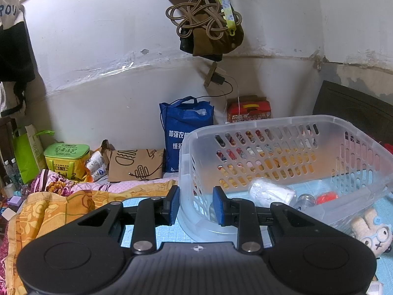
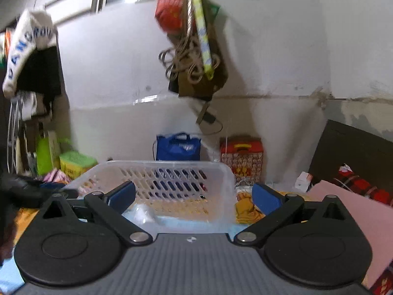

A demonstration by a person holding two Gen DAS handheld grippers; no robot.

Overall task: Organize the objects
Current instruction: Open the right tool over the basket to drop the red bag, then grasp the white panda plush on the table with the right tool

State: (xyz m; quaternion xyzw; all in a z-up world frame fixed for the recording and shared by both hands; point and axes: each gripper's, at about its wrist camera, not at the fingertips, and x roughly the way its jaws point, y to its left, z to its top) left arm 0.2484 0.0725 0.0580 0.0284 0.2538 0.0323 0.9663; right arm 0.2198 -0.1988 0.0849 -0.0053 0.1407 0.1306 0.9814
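Note:
A clear plastic basket (image 1: 282, 125) stands on a light blue mat. Inside lie a white wrapped roll (image 1: 270, 191), a clear bottle with an orange-red cap (image 1: 326, 198) and a light bulb (image 1: 305, 199). My left gripper (image 1: 195, 205) has its blue pads on either side of the basket's near left wall, with a small gap still showing. A plush rabbit with glasses (image 1: 373, 233) lies to the right of the basket. My right gripper (image 2: 194, 196) is wide open and empty in front of the basket (image 2: 172, 166).
Yellow and floral bedding (image 1: 49, 204) lies at the left. Along the wall stand a blue tote bag (image 1: 184, 132), a brown paper bag (image 1: 135, 164), a green-lidded box (image 1: 66, 159) and a red carton (image 1: 249, 109). A pink pad (image 2: 348, 211) is at the right.

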